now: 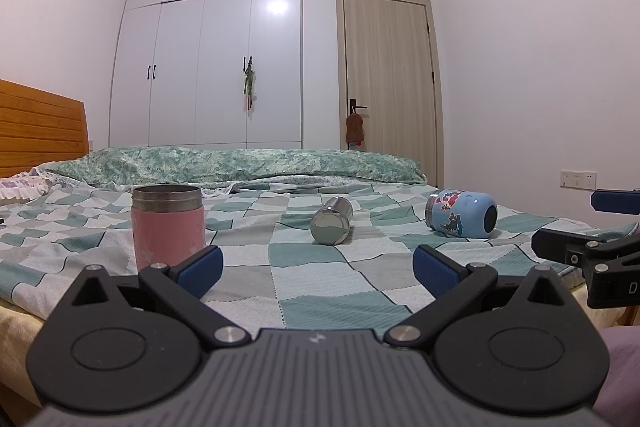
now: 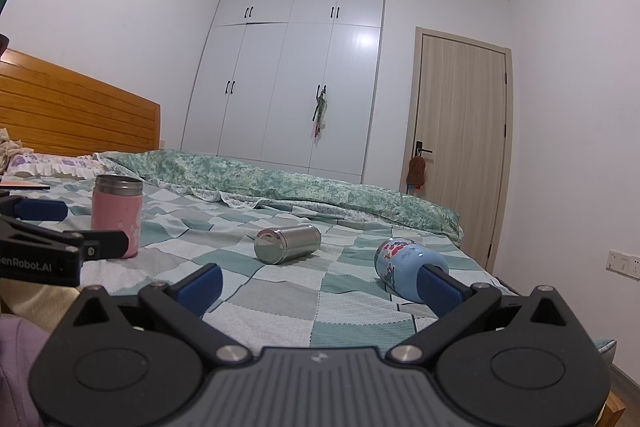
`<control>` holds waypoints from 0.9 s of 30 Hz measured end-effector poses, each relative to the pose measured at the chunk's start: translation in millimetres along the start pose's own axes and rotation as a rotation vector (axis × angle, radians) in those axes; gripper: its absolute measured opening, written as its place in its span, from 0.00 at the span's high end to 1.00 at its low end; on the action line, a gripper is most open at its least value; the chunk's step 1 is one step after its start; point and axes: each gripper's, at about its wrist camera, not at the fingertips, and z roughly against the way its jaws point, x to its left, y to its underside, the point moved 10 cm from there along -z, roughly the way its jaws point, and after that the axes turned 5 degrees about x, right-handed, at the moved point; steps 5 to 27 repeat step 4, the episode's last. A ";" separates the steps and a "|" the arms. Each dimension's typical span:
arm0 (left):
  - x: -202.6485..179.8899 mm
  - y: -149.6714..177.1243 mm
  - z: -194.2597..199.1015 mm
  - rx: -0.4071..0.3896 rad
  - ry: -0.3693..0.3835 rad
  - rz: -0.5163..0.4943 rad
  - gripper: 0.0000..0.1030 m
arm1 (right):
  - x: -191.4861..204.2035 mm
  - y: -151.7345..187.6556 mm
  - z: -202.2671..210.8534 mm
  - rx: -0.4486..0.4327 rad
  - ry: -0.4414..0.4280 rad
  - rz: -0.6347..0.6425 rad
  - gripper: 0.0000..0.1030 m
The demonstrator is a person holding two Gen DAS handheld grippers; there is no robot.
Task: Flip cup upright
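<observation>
1. Steel cup (image 1: 332, 221) lies on its side on the checked bedspread (image 1: 304, 279), its shiny base turned toward the camera, at about 12 o'clock from the left gripper (image 1: 318, 269).
2. Pink cup (image 1: 168, 227) stands upright at 10 o'clock in the left wrist view, open mouth up, just behind the gripper's left blue pad.
3. Blue cup (image 1: 462, 213) with cartoon pictures lies on its side at 2 o'clock in that view, dark base facing the camera.
4. Left gripper's jaws stand wide apart, holding nothing, low over the near edge of the bed.
5. Right gripper (image 2: 318, 285) also has its jaws spread wide and empty; its right pad overlaps the blue cup (image 2: 400, 263) in the picture, though whether they touch cannot be told.
6. From the right wrist view the steel cup (image 2: 288, 243) sits at 12 o'clock and the pink cup (image 2: 117, 215) at 10 o'clock.
7. White wardrobe (image 1: 208, 51) and a wooden door (image 1: 390, 67) stand beyond the bed.
</observation>
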 end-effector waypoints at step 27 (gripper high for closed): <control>-1.4 -0.3 0.3 -0.001 0.002 0.000 0.00 | -0.1 -0.2 0.1 0.000 0.000 -0.001 0.00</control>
